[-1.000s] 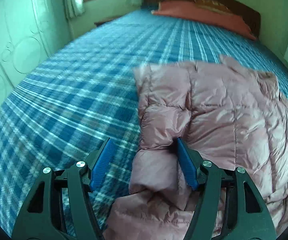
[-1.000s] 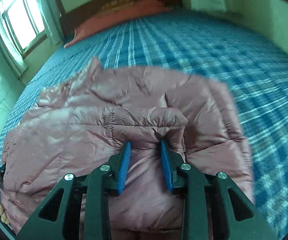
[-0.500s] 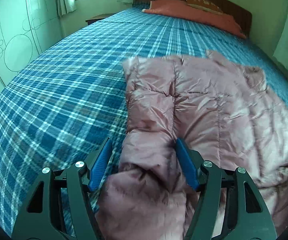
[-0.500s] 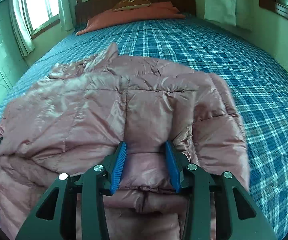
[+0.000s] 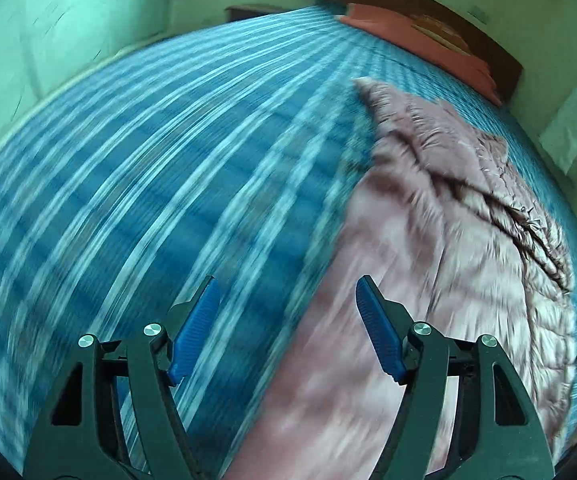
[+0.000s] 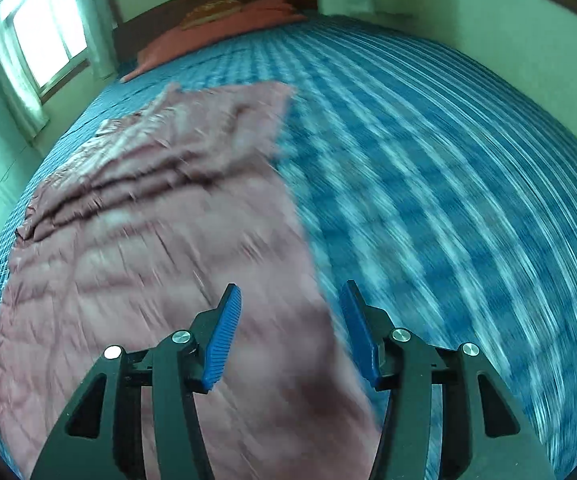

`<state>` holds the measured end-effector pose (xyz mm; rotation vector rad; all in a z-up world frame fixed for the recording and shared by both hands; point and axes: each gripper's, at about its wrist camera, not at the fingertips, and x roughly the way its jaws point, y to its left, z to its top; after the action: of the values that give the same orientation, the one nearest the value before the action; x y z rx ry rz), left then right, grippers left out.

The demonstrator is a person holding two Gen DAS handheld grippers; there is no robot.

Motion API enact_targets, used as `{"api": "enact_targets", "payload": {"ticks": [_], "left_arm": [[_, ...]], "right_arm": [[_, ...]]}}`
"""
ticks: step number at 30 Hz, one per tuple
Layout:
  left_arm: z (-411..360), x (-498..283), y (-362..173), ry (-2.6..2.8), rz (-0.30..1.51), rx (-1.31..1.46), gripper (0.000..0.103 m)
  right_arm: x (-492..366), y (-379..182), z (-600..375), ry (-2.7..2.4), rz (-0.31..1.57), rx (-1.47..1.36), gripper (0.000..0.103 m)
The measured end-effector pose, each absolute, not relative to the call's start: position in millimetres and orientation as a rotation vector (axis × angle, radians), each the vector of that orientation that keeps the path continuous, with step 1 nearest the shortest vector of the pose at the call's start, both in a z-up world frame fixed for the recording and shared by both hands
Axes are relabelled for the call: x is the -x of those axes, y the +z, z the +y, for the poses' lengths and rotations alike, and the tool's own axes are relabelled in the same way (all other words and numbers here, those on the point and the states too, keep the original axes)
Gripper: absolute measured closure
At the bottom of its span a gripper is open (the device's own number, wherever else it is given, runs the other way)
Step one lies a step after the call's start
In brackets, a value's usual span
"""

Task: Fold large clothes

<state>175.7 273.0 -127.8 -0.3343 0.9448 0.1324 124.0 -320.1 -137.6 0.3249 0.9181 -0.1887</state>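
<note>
Both views are motion-blurred. The left claw (image 5: 284, 320) is spread wide and holds nothing, as is the right claw (image 6: 290, 326). The pink puffer jacket (image 6: 160, 232) lies flat on the blue plaid bed (image 5: 148, 168), beneath and ahead of both claws

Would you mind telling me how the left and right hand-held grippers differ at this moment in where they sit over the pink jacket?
The left hand-held gripper straddles the left edge of the pink jacket, with the plaid bedspread under its left finger; the right hand-held gripper straddles the opposite edge, with bedspread under its right finger. The left one's fingers stand somewhat wider apart than the right one's. Both are open and hold nothing.
</note>
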Motion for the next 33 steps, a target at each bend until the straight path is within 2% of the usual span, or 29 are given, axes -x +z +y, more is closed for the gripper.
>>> {"api": "enact_targets", "payload": {"ticks": [7, 16, 21, 30, 33], "left_arm": [[309, -66, -143, 0.152, 0.928, 0.679, 0.032], [303, 5, -147, 0.107, 0.855, 0.949, 0.031], [283, 8, -154, 0.059, 0.863, 0.971, 0.031], [259, -19, -155, 0.013, 0.842, 0.929, 0.031], [254, -26, -154, 0.014, 0.830, 0.899, 0.032]], "right_arm": [[-38, -156, -353, -0.188, 0.902, -0.566, 0.050], [26, -172, -350, -0.126, 0.825, -0.783, 0.046], [38, -178, -336, -0.052, 0.789, -0.888, 0.044], [17, -180, -305, 0.023, 0.765, -0.905, 0.044], [8, -180, -297, 0.031, 0.753, -0.909, 0.047]]}}
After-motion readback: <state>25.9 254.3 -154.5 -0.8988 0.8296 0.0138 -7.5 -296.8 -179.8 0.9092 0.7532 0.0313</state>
